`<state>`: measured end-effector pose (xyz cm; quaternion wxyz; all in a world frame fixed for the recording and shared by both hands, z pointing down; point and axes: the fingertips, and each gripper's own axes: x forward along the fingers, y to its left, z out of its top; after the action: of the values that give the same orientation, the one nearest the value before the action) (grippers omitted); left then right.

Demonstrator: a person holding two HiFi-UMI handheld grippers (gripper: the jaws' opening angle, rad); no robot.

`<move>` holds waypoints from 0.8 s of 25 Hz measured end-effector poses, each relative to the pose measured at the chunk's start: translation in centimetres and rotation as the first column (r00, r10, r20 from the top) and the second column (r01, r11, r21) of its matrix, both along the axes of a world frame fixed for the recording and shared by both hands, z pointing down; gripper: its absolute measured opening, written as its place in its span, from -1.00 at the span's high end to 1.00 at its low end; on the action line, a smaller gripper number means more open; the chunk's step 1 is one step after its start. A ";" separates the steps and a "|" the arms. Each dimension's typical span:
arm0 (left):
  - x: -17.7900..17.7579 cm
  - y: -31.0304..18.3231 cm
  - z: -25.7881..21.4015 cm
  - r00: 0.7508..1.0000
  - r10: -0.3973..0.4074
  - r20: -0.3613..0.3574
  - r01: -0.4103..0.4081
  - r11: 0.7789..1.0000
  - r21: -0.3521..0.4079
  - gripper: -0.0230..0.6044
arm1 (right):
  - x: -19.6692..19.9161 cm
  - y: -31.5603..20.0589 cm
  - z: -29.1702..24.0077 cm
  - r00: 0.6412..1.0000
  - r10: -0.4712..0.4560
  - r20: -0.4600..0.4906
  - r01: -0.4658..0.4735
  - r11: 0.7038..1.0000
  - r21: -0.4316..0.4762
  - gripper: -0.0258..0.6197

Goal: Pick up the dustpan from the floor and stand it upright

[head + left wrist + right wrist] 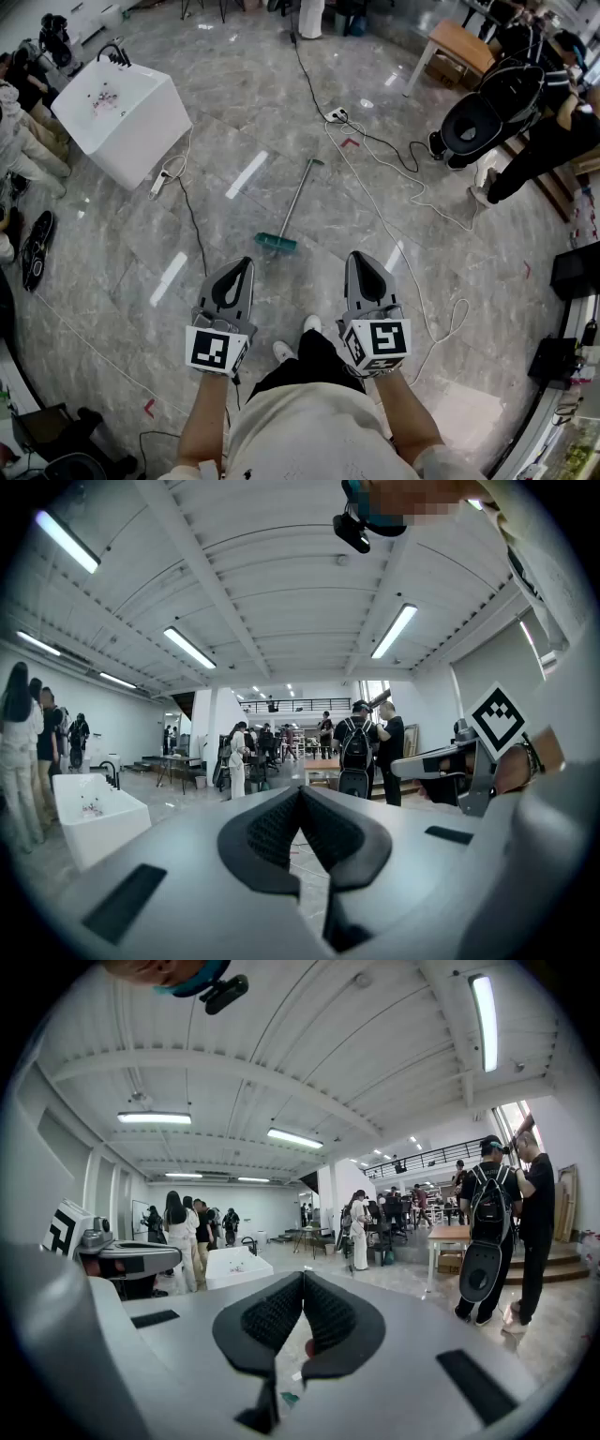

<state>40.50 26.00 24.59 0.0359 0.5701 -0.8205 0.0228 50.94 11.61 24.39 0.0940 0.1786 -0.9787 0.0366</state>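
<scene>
The dustpan [277, 243] lies flat on the grey marble floor, its teal pan nearest me and its long metal handle [298, 199] running away toward the upper right. My left gripper [246, 262] hovers just left of the pan and well above it, held level, jaws shut with nothing between them. To the right of the pan my right gripper [356, 255] is also shut and holds nothing. In the left gripper view the left gripper [300, 789] has its pads meeting at the tip. The right gripper [303, 1276] looks the same in the right gripper view.
A white basin [122, 112] stands at the back left. Cables [412, 202] and a power strip [336, 115] trail across the floor right of the handle. A person with a black machine [487, 117] and a wooden table [459, 42] are at the far right. My shoes [283, 352] are below the grippers.
</scene>
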 end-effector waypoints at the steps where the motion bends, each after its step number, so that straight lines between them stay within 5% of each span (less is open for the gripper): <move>1: -1.5 0.0 0.3 1.000 0.006 -0.003 -0.006 1.000 -0.003 0.89 | -1.5 0.1 0.7 1.000 0.003 -0.001 -0.003 1.000 -0.018 0.87; 10: -17.7 -5.6 3.2 0.997 0.077 -0.021 -0.077 0.997 -0.002 0.89 | -19.1 -4.4 6.4 0.998 0.060 -0.029 -0.062 0.994 -0.088 0.87; 20: -35.2 -8.3 -1.0 0.989 0.145 0.036 -0.147 0.988 0.039 0.89 | -36.4 -6.2 3.8 0.993 0.119 0.007 -0.119 0.991 -0.059 0.87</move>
<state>5.33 17.70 23.56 0.0087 0.6287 -0.7774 0.0178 14.51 5.41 28.16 0.0915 0.2336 -0.9654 0.0715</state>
